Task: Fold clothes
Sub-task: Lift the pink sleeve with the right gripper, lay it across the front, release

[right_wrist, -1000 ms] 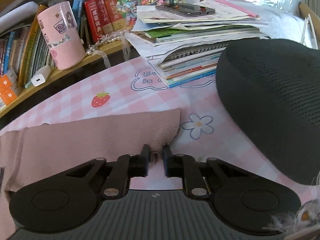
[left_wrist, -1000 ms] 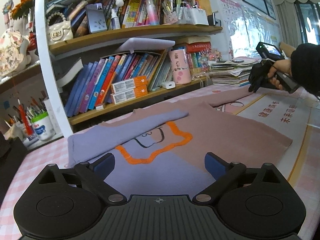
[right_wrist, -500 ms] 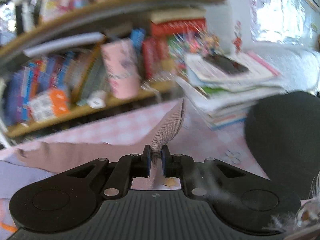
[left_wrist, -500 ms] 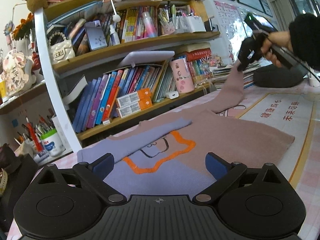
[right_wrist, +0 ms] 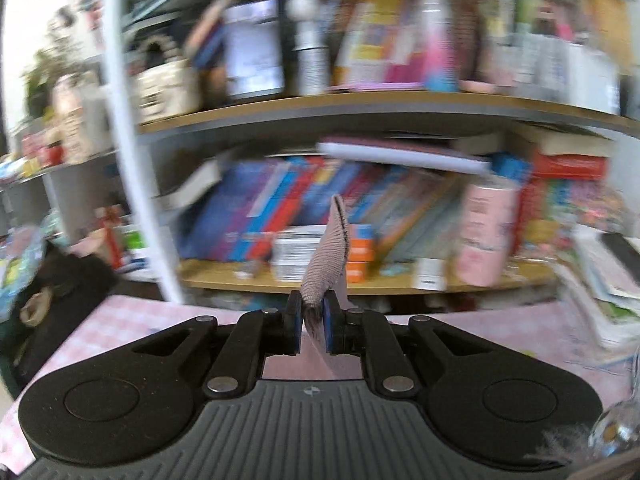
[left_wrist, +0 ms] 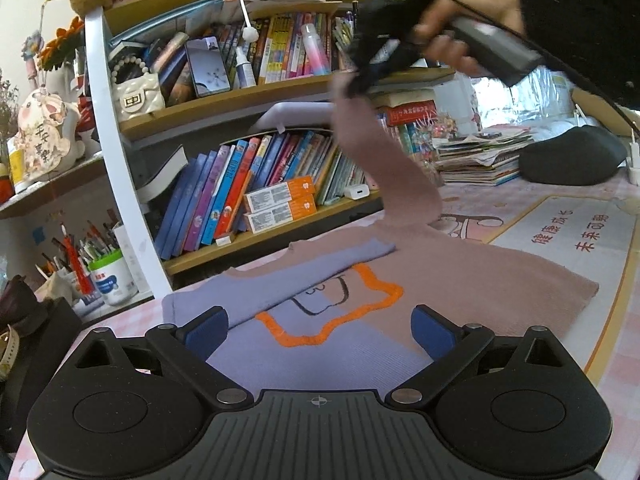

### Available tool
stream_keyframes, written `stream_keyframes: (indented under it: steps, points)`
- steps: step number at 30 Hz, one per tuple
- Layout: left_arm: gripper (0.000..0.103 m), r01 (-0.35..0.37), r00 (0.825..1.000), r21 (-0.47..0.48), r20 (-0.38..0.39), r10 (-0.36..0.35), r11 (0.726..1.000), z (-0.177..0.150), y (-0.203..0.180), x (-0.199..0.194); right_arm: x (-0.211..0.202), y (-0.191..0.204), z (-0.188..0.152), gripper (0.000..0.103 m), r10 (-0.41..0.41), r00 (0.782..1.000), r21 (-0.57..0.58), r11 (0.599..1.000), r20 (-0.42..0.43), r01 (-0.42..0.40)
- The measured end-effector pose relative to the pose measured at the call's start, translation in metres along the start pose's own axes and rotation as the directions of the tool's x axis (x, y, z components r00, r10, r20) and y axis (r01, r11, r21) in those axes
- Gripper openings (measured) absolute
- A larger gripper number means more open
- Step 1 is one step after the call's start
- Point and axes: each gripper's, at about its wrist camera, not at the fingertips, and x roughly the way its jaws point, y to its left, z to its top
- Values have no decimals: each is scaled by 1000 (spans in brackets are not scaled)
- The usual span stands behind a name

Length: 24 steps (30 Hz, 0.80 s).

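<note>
We see the sweater [left_wrist: 460, 280] lying flat on the counter [left_wrist: 624, 344], which wears a pink checked cloth, with the garment's mauve body toward 3 o'clock and its lavender part toward 9 o'clock around an orange-outlined design. The lavender sleeve [left_wrist: 304, 272] is folded across the chest, running from 9 o'clock up toward the centre. The mauve sleeve [left_wrist: 384, 160] is lifted off the counter and rises steeply toward 12 o'clock, where the right gripper [left_wrist: 360, 80], held in a hand [left_wrist: 460, 36] with a dark cuff, has it by the end. In the right wrist view, our right gripper's fingers [right_wrist: 294, 322] are clenched on the ribbed cuff [right_wrist: 330, 256], which stands up between the blue pads; the background there is blurred by motion. Our left gripper [left_wrist: 318, 328] hangs over the sweater's lower edge at 6 o'clock, its fingers spread wide and holding nothing. Behind the counter, from 10 to 1 o'clock, stands a bookshelf [left_wrist: 224, 100] full of books, and at 3 o'clock a stack of papers [left_wrist: 480, 156] sits beside a dark rounded cushion [left_wrist: 572, 156].
</note>
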Motion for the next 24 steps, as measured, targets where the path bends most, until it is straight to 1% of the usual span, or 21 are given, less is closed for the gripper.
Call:
stream_keyframes:
  steps: [5, 13, 17, 21, 23, 24]
  points:
    - [100, -14, 1000, 6, -4, 14, 1000, 0, -2, 0, 28, 44, -6, 10, 82, 996, -20, 996, -36, -83]
    - [100, -41, 999, 49, -6, 41, 998, 0, -9, 0, 63, 90, -16, 10, 151, 984, -18, 988, -98, -154]
    - [100, -38, 999, 92, 8, 37, 995, 0, -16, -2, 76, 113, -23, 10, 161, 979, -43, 985, -127, -168]
    - [100, -38, 999, 115, 28, 35, 993, 0, -20, -5, 89, 126, -31, 10, 155, 973, -68, 983, -172, -169]
    - [100, -38, 999, 114, 38, 34, 993, 0, -20, -7, 96, 130, -35, 12, 152, 969, -76, 983, -197, -169]
    - [100, -35, 999, 106, 41, 30, 994, 0, -18, -7, 98, 130, -37, 18, 157, 966, -69, 982, -207, -174]
